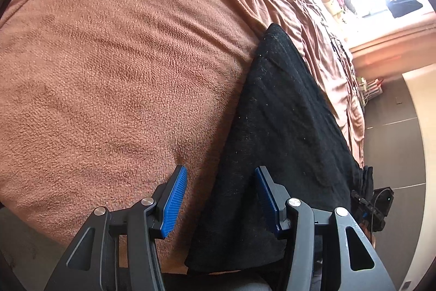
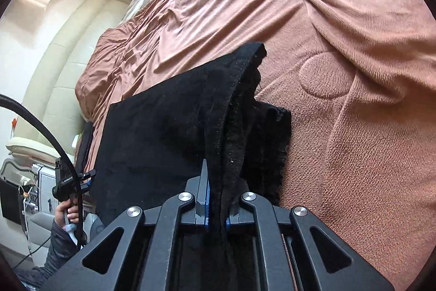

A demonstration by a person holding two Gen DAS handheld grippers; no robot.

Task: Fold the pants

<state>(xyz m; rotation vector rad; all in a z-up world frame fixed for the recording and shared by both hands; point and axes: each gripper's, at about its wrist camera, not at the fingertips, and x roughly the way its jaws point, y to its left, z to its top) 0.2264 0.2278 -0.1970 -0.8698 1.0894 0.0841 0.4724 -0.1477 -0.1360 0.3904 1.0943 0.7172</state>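
We have the black pants (image 2: 152,143) lying on the brown fleece blanket (image 2: 354,127) near the side edge of the bed, one folded end hanging slightly over that edge; in the left wrist view the same garment (image 1: 286,127) runs as a long dark strip along the blanket (image 1: 109,72) towards the far end of the bed.

Our right gripper (image 2: 216,212) is clenched on a bunched hem or waistband of the pants, the cloth pinched between the blue pads and lifted into a ridge above the flat part; our left gripper (image 1: 220,198) is released, its jaws standing apart over the boundary between blanket and cloth, the near end of the pants between them but neither pad pressing on it.

We judge the step in hand to be carrying the pinched end over to make a fold; to do it well we should keep the grip firm, lift only enough for the cloth to clear itself, and travel straight along the garment so the edges line up; the left gripper would do best to pin or grasp the near end first, lest the whole piece slide on the fleece; we should also watch that the overhanging end does not drag the pants off the bed edge.
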